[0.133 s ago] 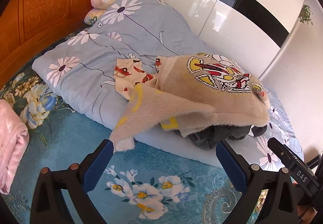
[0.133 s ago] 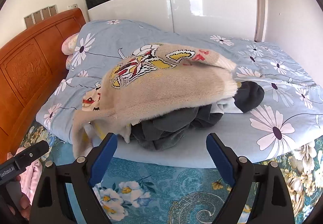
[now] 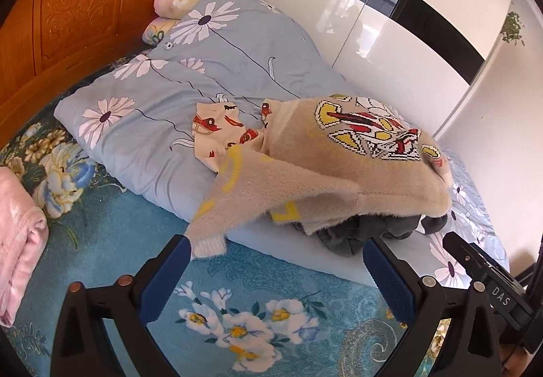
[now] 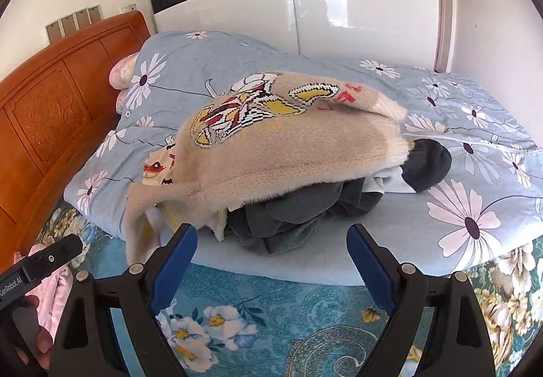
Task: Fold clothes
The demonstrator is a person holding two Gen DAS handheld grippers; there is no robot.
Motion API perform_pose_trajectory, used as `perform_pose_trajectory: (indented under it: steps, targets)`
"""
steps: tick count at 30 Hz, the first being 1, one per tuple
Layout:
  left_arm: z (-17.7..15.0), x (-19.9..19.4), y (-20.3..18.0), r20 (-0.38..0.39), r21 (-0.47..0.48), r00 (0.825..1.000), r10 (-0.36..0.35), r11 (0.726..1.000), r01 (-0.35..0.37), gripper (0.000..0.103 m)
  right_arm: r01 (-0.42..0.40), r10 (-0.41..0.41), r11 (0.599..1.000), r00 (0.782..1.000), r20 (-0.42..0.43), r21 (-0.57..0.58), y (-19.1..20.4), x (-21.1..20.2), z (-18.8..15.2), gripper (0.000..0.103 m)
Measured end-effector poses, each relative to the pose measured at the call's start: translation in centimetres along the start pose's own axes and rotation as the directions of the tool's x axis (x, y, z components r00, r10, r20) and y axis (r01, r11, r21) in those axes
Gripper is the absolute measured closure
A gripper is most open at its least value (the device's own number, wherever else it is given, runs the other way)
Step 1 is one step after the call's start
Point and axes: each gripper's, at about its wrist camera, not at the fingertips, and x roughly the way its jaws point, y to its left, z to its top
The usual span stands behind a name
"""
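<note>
beige sweater [image 4: 292, 153] atop dark clothes [image 4: 292, 217] (grippers empty)

A carved wooden headboard [image 3: 68, 14] fills my upper left. A blue daisy-print duvet [image 3: 163, 126] lies across the middle, over a teal floral bedsheet [image 3: 271, 305]. A glossy white wardrobe [image 4: 258, 14] stands behind.

Black hand-held gripper [image 3: 275, 278], blue finger pads [image 3: 163, 282]
</note>
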Motion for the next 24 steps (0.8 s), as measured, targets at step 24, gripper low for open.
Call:
perform_pose_trajectory:
  steps: [24]
  targets:
    - [-1.6,-0.9,-2.3,0.195,0.084,0.98,0.028,0.995,-0.046,0.0,0.025,-0.016,0.987,0.998,0.055,-0.161,2.3,0.4,-0.2,0.013]
